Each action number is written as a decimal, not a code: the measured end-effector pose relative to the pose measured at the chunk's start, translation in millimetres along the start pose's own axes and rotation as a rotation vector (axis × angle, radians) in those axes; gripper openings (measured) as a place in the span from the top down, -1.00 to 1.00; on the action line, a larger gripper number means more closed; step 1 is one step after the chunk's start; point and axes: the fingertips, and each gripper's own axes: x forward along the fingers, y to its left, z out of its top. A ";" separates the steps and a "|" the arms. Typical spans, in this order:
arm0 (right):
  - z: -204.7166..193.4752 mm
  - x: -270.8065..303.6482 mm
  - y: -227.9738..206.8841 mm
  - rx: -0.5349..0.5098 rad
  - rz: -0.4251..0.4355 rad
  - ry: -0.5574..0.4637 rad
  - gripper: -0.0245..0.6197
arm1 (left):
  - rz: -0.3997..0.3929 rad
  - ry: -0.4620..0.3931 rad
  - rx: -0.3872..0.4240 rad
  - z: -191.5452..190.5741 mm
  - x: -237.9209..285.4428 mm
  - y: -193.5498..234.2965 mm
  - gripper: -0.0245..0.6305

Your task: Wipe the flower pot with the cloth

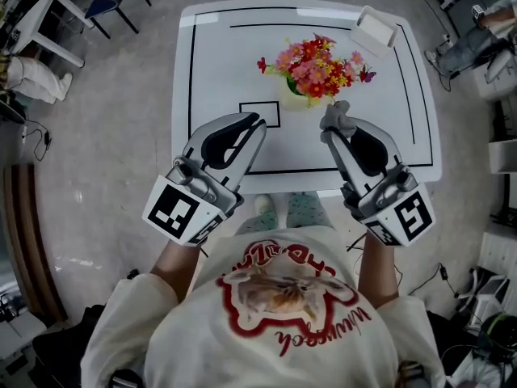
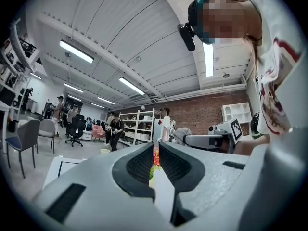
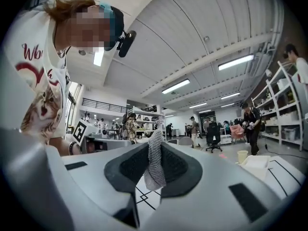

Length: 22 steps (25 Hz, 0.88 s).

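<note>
Ahead of the right fingertips, slightly to their left: pale, round flower pot (image 1: 296, 97) holding pink, red and yellow blooms, upright on the white, black-lined table (image 1: 218, 63).
Pot axis: vertical; its side wall faces both sets of fingertips.
Cloth: grey knitted cloth (image 1: 336, 116) bunched at the right tips, near the pot and apparently not touching it.
Right gripper (image 1: 331, 129): clamped on the cloth; the nearer one to the pot.
Left gripper (image 1: 258, 122): jaws pressed to a thin slit, nothing between; pot ahead, to their right.
Next move, judged: a short reach forward-left brings the cloth onto the pot wall.
</note>
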 end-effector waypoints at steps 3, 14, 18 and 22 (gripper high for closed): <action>14.2 -10.0 -1.9 -0.009 -0.040 -0.027 0.73 | -0.020 -0.002 -0.011 -1.9 0.2 -4.0 0.81; 34.6 -32.3 1.3 -0.083 -0.073 -0.058 0.73 | -0.049 -0.011 0.035 11.3 -6.0 -34.4 0.81; 40.9 -54.2 8.0 -0.096 -0.071 -0.073 0.73 | -0.053 -0.028 0.035 14.9 -2.7 -56.3 0.81; 34.8 -88.9 19.0 -0.068 -0.063 -0.078 0.73 | -0.052 -0.042 0.044 13.8 0.2 -94.3 0.81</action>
